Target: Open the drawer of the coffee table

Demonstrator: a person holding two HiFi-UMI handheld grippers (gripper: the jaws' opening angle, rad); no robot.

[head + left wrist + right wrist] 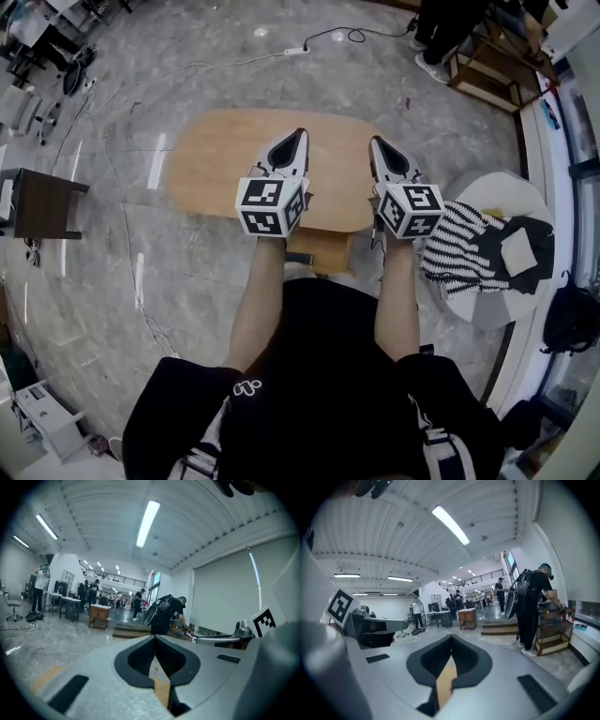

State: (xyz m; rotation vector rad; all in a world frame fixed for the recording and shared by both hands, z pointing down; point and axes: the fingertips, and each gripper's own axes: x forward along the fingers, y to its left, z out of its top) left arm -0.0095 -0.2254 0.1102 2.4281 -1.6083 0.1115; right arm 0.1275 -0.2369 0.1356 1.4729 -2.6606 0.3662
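Over the oval wooden coffee table (206, 159), in the head view, the left tool (299, 133) and the right tool (374, 141) hang side by side, apart from each other. Both point away from the person, with their marker cubes toward the camera. Each tool's own view shows its two jaws closed tip to tip with nothing between them, looking out across the room rather than down at the table. The table stands on a grey marble floor (187, 281). A wooden block (323, 253) shows just below the table's near edge, between the person's forearms; whether it is the drawer, and whether it is pulled out, cannot be told. Right of the table, a round white seat (497, 192) carries a black-and-white striped cloth (459, 248) and a black garment (539, 244). A dark side table (42, 202) stands at the left, and a white power strip (295, 50) lies on the floor beyond the coffee table. In the right gripper view, another person in black (532, 611) bends over a wooden shelf (553, 634).
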